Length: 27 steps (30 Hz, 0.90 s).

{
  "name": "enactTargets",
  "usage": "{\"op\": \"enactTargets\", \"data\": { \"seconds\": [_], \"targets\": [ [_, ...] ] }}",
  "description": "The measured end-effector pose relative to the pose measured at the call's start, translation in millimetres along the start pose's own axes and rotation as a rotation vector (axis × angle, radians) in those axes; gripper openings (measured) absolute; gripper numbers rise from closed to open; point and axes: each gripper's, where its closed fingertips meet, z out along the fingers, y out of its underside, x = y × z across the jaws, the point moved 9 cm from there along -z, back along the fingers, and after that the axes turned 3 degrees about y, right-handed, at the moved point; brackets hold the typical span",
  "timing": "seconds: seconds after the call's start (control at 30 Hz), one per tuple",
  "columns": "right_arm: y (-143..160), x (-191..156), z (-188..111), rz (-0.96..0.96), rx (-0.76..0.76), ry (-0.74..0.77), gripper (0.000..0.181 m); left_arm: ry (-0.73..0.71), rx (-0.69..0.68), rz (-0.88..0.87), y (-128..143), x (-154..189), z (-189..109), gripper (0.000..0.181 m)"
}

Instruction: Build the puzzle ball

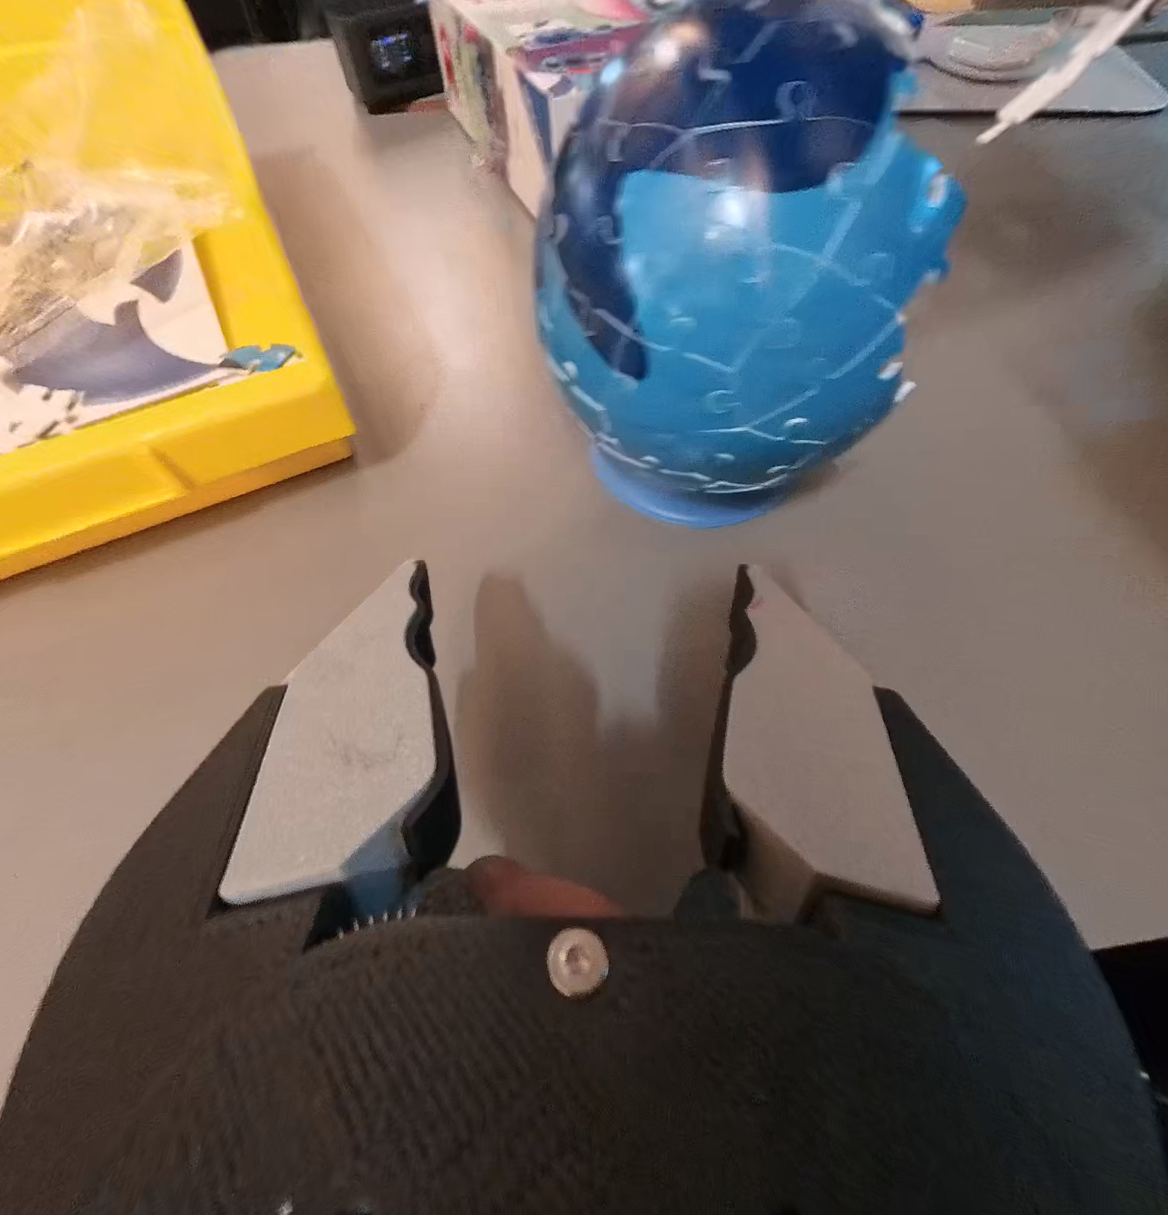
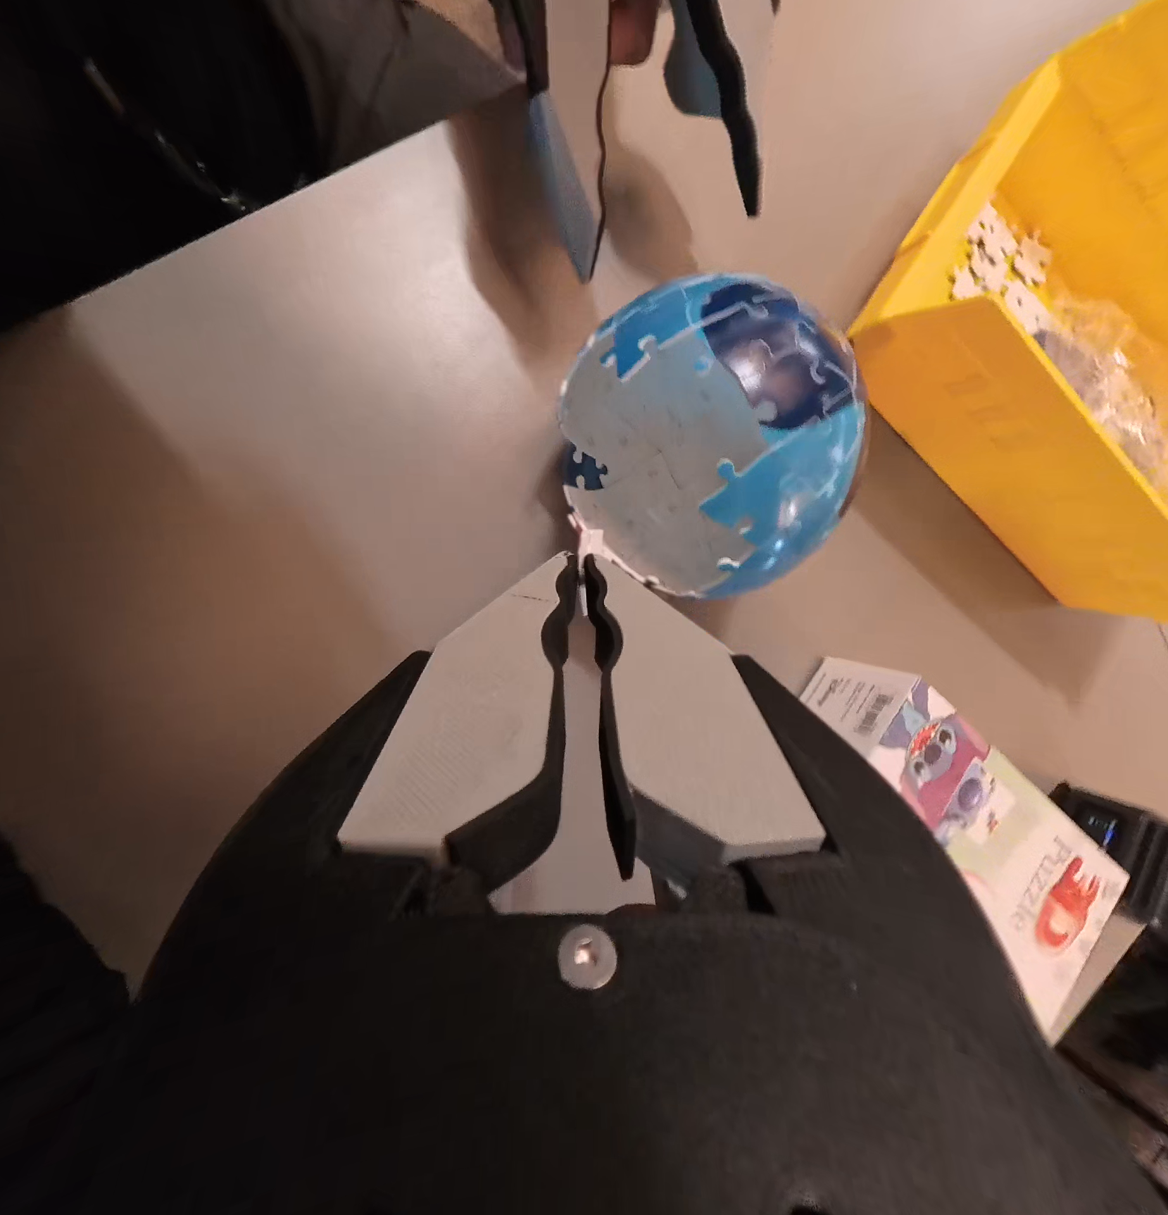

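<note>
The puzzle ball (image 1: 732, 296) is a partly built blue sphere on a blue ring stand (image 1: 673, 509) on the grey table, with open gaps showing its dark inside. My left gripper (image 1: 581, 578) is open and empty, a short way in front of the ball. In the right wrist view the ball (image 2: 712, 440) shows blue and pale grey pieces. My right gripper (image 2: 581, 565) is shut on a small white puzzle piece (image 2: 591, 542), held at the ball's near lower edge. The left gripper (image 2: 666, 243) shows open beyond the ball.
A yellow bin (image 1: 173, 460) at the left holds a clear plastic bag of pieces (image 1: 74, 164); it also shows in the right wrist view (image 2: 962, 394). The puzzle box (image 1: 495, 85) (image 2: 962, 822) and a small black device (image 1: 390, 59) stand behind the ball.
</note>
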Motion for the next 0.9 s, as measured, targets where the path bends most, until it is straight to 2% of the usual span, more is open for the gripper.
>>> {"op": "enactTargets", "data": {
  "seconds": [0.07,0.1,0.23,0.37,0.5,0.63,0.7,0.77,0.83,0.9],
  "targets": [
    [10,3,3,0.063,-0.017,0.031,0.0,0.027,-0.007,-0.006,-1,-14,-2,0.073],
    [15,4,5,0.102,-0.02,0.035,0.0,0.033,-0.014,-0.005,-1,-20,-2,0.071],
    [32,-1,22,0.229,-0.032,0.053,0.0,0.065,-0.051,0.033,1,-28,0,0.07],
    [35,-18,43,0.239,-0.085,0.113,0.0,0.116,-0.056,0.011,7,-28,1,0.068],
    [41,-35,55,0.224,-0.211,0.159,0.0,0.15,-0.073,0.033,12,-24,2,0.068],
    [39,-48,57,0.246,-0.159,0.155,0.001,0.217,-0.113,-0.002,9,-16,8,0.067],
    [42,-47,53,0.288,-0.117,0.157,0.012,0.293,-0.117,-0.047,5,-11,12,0.068],
    [44,-45,47,0.347,-0.049,0.151,0.026,0.325,-0.098,-0.049,-2,-8,16,0.069],
    [49,-40,36,0.401,0.038,0.163,0.029,0.34,-0.071,-0.048,-9,-8,19,0.07],
    [53,-30,23,0.498,0.182,0.177,0.03,0.408,-0.062,-0.122,-14,-11,21,0.07]
  ]
}}
